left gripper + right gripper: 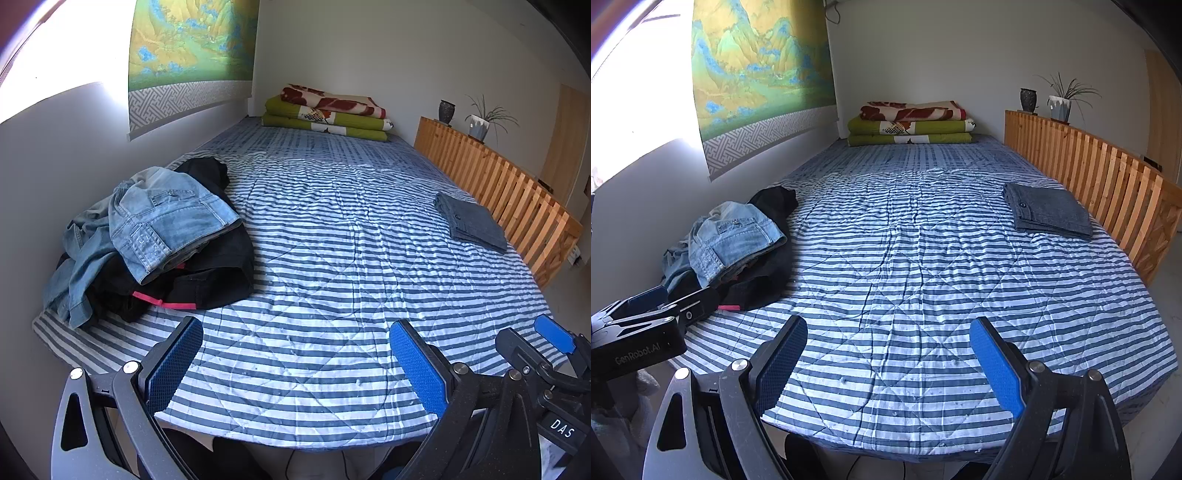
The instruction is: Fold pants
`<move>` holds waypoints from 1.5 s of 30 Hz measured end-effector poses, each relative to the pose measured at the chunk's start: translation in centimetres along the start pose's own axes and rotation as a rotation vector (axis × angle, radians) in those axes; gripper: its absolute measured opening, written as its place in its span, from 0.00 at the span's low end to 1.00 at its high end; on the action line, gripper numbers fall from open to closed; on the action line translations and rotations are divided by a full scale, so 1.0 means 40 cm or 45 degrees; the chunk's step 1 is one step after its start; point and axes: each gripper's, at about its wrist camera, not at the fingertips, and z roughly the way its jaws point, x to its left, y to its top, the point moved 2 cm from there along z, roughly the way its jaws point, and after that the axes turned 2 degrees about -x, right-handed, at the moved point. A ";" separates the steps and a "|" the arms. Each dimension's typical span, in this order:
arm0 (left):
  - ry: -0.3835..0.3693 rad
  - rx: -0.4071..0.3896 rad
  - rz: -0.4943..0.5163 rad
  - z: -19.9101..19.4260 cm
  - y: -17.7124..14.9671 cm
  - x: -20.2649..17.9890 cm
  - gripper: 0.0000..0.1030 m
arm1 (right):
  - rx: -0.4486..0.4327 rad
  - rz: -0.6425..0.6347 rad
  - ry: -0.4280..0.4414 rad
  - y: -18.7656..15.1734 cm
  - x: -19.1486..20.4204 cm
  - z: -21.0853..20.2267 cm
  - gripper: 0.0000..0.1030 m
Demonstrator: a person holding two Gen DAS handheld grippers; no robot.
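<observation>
A heap of unfolded pants lies on the left of the bed: light blue jeans (162, 218) (733, 240) on top of black pants (218, 273) (764, 273) with a pink stripe. Folded dark grey pants (471, 221) (1047, 212) rest flat near the bed's right edge. My left gripper (295, 365) hovers open over the near edge of the bed, holding nothing. My right gripper (890, 365) is open too, beside it to the right and just as empty. Both stand well short of the heap.
The striped blue and white quilt (332, 258) (923, 258) covers the bed. Folded green and red blankets (328, 110) (910, 123) are stacked at the far end. A wooden slatted rail (498, 177) (1089, 166) runs along the right side, a wall along the left.
</observation>
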 end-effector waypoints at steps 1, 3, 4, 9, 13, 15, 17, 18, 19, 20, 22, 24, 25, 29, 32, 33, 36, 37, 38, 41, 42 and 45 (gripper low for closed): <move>0.001 0.000 0.000 0.001 0.000 0.001 0.99 | -0.001 0.001 0.000 0.000 0.001 0.001 0.84; 0.002 0.002 0.001 0.002 0.000 0.002 0.99 | -0.002 0.003 0.001 0.001 0.002 0.002 0.84; 0.002 0.002 0.003 0.003 0.000 0.002 0.99 | -0.002 0.003 0.001 0.001 0.000 0.001 0.84; -0.001 0.007 0.007 0.010 -0.003 -0.002 0.99 | 0.004 0.002 -0.001 0.001 -0.001 0.005 0.84; 0.001 0.012 0.010 0.016 -0.003 -0.004 0.99 | 0.011 0.007 -0.002 0.000 -0.007 0.010 0.84; 0.002 0.013 0.012 0.018 -0.003 -0.006 0.99 | 0.009 0.008 -0.008 0.000 -0.010 0.011 0.84; -0.001 0.013 0.014 0.020 -0.001 -0.004 0.99 | 0.009 0.009 -0.011 0.001 -0.012 0.014 0.84; 0.000 0.013 0.013 0.020 0.000 -0.005 0.99 | 0.010 0.010 -0.010 0.001 -0.014 0.015 0.84; 0.000 0.014 0.012 0.022 0.000 -0.005 0.99 | 0.011 0.008 -0.012 0.000 -0.014 0.017 0.84; -0.002 0.014 0.012 0.022 -0.001 -0.004 0.99 | 0.012 0.005 -0.014 0.000 -0.014 0.018 0.84; -0.001 0.017 0.013 0.025 -0.002 -0.004 0.99 | 0.012 0.005 -0.016 0.000 -0.015 0.019 0.84; -0.001 0.020 0.016 0.028 -0.002 -0.005 0.99 | 0.013 0.008 -0.018 -0.001 -0.016 0.020 0.84; -0.001 0.022 0.016 0.029 -0.002 -0.006 0.99 | 0.014 0.010 -0.019 -0.001 -0.017 0.022 0.84; 0.000 0.021 0.017 0.032 0.000 -0.006 0.99 | 0.015 0.014 -0.021 -0.001 -0.023 0.023 0.84; 0.000 0.021 0.021 0.034 0.002 -0.009 0.99 | 0.009 0.012 -0.026 0.000 -0.025 0.023 0.84; -0.001 0.022 0.024 0.035 0.003 -0.009 0.99 | 0.007 0.014 -0.027 0.001 -0.026 0.024 0.84; -0.005 0.020 0.034 0.037 0.007 -0.015 0.99 | 0.007 0.017 -0.036 0.002 -0.030 0.027 0.84; -0.008 0.020 0.036 0.038 0.007 -0.017 0.99 | 0.009 0.018 -0.036 0.003 -0.029 0.028 0.84; -0.010 0.021 0.038 0.039 0.008 -0.018 0.99 | 0.010 0.017 -0.037 0.003 -0.031 0.029 0.84; -0.012 0.024 0.040 0.043 0.009 -0.021 0.99 | 0.011 0.015 -0.040 0.003 -0.030 0.030 0.84; -0.012 0.024 0.038 0.043 0.010 -0.021 0.99 | 0.011 0.015 -0.039 0.003 -0.030 0.030 0.84; -0.014 0.025 0.039 0.045 0.012 -0.023 0.99 | 0.010 0.014 -0.041 0.003 -0.030 0.031 0.84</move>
